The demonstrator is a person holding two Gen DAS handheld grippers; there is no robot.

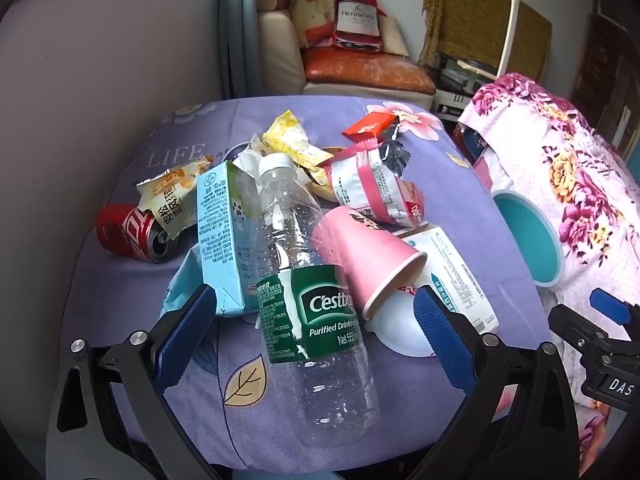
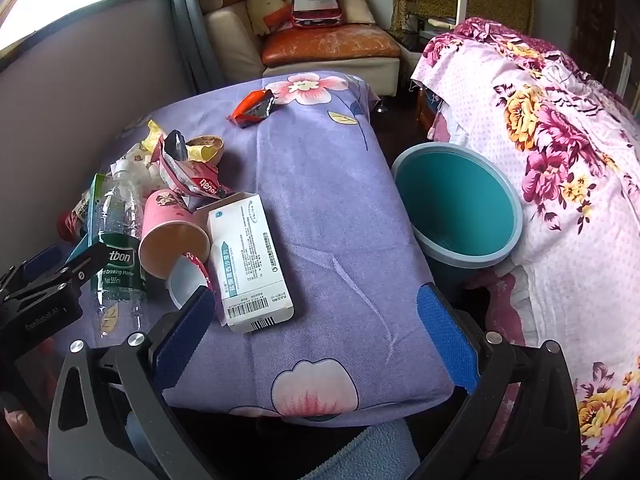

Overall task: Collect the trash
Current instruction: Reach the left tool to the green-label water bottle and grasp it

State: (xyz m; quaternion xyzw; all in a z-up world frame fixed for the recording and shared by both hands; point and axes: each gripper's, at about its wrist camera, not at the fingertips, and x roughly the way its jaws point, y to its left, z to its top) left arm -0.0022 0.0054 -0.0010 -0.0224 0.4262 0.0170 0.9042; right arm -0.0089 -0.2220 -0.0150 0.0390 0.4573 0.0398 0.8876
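Trash lies piled on a purple flowered table [image 1: 120, 320]: a clear C'estbon bottle [image 1: 316, 300], a pink paper cup [image 1: 368, 256] on its side, a light blue carton [image 1: 224, 236], a white medicine box [image 2: 250, 256], a red can [image 1: 132, 232], snack wrappers [image 1: 372, 184] and a red wrapper [image 2: 252, 108] farther back. A teal bin [image 2: 460, 204] stands right of the table. My left gripper [image 1: 316, 316] is open, its jaws either side of the bottle. My right gripper [image 2: 316, 320] is open and empty over bare cloth beside the white box.
A bed with a pink flowered cover [image 2: 560, 160] lies right of the bin. A cream sofa with an orange cushion [image 2: 328, 44] stands behind the table. A grey panel [image 2: 80, 80] runs along the table's left side.
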